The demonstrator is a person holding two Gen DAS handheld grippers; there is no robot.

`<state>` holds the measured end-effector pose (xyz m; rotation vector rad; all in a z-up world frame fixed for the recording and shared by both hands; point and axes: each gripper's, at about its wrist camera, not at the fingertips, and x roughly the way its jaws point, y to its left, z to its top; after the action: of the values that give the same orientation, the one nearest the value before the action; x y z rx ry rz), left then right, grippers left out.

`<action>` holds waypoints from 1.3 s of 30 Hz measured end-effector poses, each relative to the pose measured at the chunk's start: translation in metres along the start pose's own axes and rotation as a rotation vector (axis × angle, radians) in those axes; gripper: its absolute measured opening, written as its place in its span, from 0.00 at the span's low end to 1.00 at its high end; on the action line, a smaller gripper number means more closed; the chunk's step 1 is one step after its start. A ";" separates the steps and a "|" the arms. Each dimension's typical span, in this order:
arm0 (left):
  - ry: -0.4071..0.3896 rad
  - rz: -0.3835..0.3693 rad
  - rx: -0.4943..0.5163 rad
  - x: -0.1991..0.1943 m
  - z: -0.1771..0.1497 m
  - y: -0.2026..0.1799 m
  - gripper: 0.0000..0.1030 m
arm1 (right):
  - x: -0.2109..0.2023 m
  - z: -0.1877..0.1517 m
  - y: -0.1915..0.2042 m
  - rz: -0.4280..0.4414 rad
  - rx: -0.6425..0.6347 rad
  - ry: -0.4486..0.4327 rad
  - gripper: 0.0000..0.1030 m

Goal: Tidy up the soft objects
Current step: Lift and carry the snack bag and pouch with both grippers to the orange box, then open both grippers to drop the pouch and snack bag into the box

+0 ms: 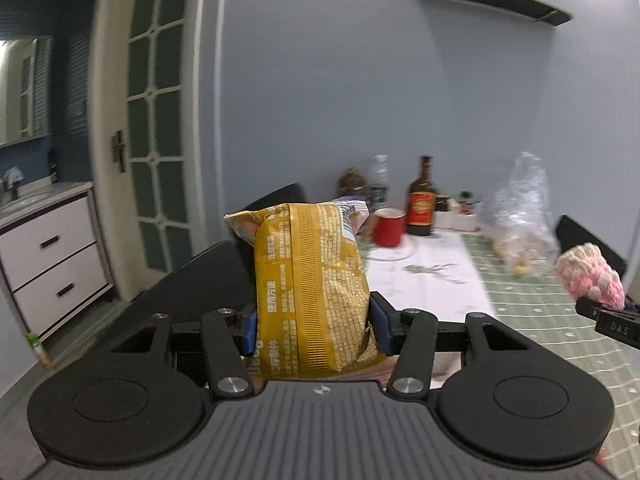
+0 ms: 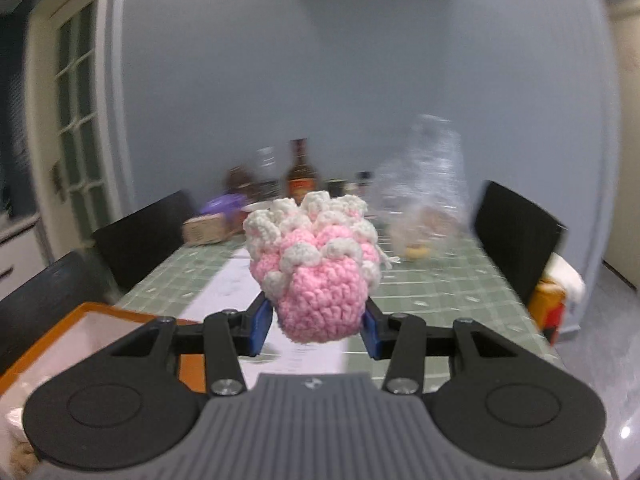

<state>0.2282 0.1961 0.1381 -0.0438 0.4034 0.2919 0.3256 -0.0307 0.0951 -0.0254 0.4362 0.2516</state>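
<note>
My left gripper point(image 1: 314, 326) is shut on a yellow snack packet point(image 1: 312, 284) and holds it upright, above the table's left edge. My right gripper point(image 2: 316, 330) is shut on a pink and white crocheted toy point(image 2: 320, 264), held above the green checked table point(image 2: 440, 292). The toy point(image 1: 592, 276) and the right gripper's finger also show at the right edge of the left wrist view.
An orange-rimmed box point(image 2: 80, 332) sits low on the left in the right wrist view. At the far end stand a dark bottle point(image 1: 422, 200), a red mug point(image 1: 388, 226), a clear plastic bag point(image 1: 520, 216) and small jars. Black chairs point(image 2: 516, 236) flank the table.
</note>
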 end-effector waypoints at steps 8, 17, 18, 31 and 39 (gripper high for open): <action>0.086 0.028 0.020 0.049 -0.013 0.020 0.58 | 0.065 0.015 0.106 0.146 -0.156 0.262 0.44; 0.176 -0.019 0.020 0.080 -0.031 0.034 0.58 | 0.125 -0.013 0.147 0.069 -0.162 0.450 0.45; 0.179 -0.018 0.026 0.081 -0.031 0.034 0.58 | 0.124 -0.014 0.151 0.061 -0.171 0.452 0.48; 0.209 -0.015 0.054 0.097 -0.023 0.017 0.58 | 0.098 0.006 0.130 0.098 -0.322 0.277 0.97; 0.272 -0.018 0.258 0.114 -0.023 -0.021 0.58 | 0.093 0.005 0.065 0.195 -0.066 0.234 0.98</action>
<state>0.3256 0.2051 0.0718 0.1669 0.7075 0.2151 0.3931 0.0544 0.0619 -0.0773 0.6641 0.4581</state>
